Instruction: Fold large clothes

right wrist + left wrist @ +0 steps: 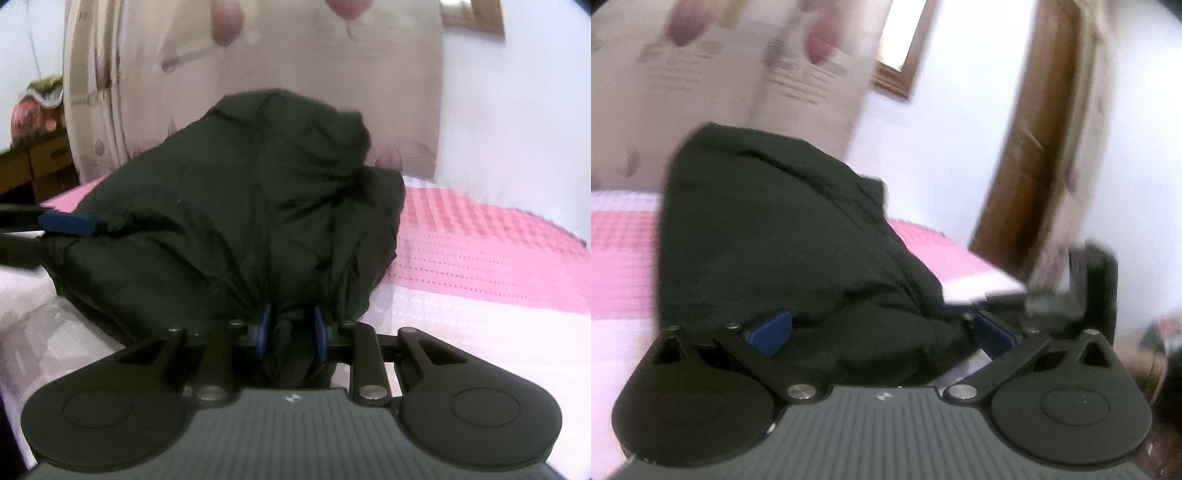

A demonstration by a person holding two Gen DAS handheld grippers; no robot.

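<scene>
— Black jacket (236, 206): where?
— Bunched on the pink-and-white bedspread (480, 236).
— Right gripper (291, 332)?
— Pinching a jacket fold.
— Left gripper (879, 332)?
— Fingers spread wide, fabric lying between them.

One dark garment (236, 206), two hand-held grippers (882, 332) (291, 332), one pink-and-white bedspread (480, 243), one framed picture (905, 48).
</scene>
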